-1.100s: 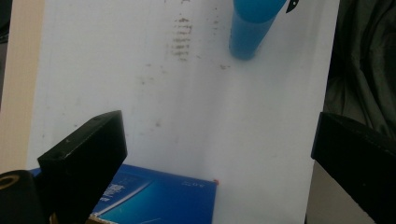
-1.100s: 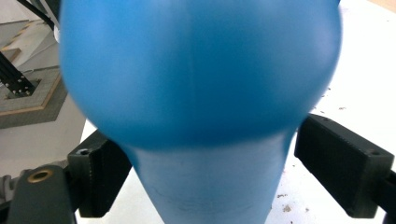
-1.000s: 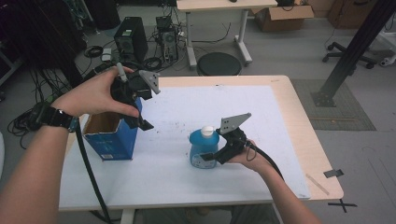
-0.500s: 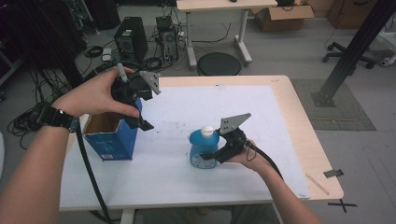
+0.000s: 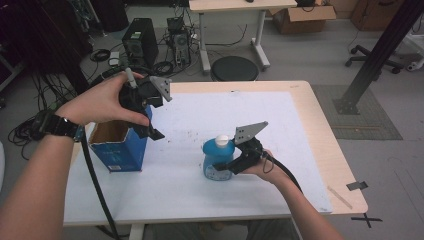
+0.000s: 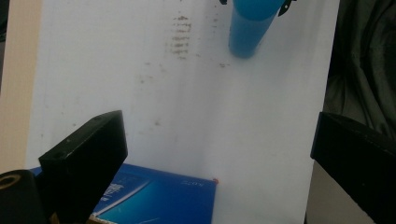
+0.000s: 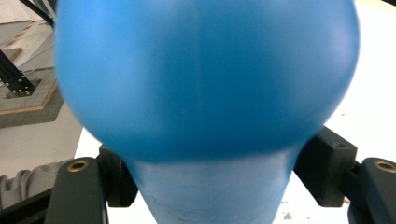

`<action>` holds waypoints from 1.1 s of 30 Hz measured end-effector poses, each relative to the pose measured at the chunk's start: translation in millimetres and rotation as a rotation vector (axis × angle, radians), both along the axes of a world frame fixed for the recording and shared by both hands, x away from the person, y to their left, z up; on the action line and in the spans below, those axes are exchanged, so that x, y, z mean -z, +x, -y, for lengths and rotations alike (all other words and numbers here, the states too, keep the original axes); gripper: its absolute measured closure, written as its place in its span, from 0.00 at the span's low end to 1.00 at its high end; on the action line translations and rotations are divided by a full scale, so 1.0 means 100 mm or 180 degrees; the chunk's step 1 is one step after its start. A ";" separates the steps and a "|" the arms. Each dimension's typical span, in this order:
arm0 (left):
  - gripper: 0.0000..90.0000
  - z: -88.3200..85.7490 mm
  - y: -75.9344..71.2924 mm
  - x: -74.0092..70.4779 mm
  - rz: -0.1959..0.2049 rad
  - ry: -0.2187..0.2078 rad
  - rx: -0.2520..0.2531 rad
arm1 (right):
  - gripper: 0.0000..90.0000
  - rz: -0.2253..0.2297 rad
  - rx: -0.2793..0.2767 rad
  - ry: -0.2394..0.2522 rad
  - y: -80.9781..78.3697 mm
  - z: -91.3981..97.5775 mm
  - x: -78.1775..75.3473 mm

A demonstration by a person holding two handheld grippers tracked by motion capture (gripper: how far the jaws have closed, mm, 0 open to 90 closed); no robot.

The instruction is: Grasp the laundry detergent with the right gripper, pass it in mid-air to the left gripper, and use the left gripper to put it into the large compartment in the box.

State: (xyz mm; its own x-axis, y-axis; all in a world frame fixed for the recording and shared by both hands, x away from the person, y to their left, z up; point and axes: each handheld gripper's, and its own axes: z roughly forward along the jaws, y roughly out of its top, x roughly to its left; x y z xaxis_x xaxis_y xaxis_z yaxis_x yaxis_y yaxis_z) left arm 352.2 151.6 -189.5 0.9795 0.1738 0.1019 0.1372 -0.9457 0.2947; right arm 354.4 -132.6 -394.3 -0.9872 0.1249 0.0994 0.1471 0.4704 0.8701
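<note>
the right gripper (image 5: 221,166) is at the blue bottle (image 5: 218,156), which stands upright on the white mat (image 5: 280,130), a little toward five o'clock of the mat's middle; its jaws have just been closing, and in the right gripper view they sit on either side of the bottle's narrow lower part (image 7: 205,191), touching or very nearly so; i can't tell whether they truly pinch it yet; the bottle's white cap (image 5: 222,139) is on top; over at nine o'clock the left gripper (image 5: 150,131) hovers with jaws spread wide and nothing between them, just above the open blue cardboard box (image 5: 117,152); in the left gripper view the bottle (image 6: 250,28) sits off at twelve o'clock, well apart; the risk as i see it: the grip lands low on a rounded, smooth body, so a lift could let the top-heavy bottle tilt or slip out; squeeze harder and the soft wall may buckle; and a hasty swing toward the box could clip its rim or the waiting left gripper
</note>
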 end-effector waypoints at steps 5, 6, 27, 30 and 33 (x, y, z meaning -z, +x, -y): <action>0.05 0.01 0.00 0.00 -0.0001 0.0009 -0.0003 | 0.34 0.0010 -0.0015 -0.0007 0.00 0.00 0.00; 0.05 0.01 0.01 0.00 -0.0009 0.0022 0.0005 | 0.35 0.0016 -0.0017 0.0000 -0.01 0.00 0.01; 0.05 0.03 0.02 0.02 -0.0015 -0.0004 0.0004 | 0.47 0.0233 -0.0036 0.0053 -0.05 0.01 0.01; 0.05 0.03 0.01 0.01 -0.0014 -0.0010 0.0001 | 0.48 0.0232 -0.0045 0.0050 -0.05 0.01 0.01; 0.05 0.04 0.00 0.00 -0.0008 -0.0010 0.0018 | 0.48 0.0287 -0.0083 -0.0043 -0.04 -0.02 -0.03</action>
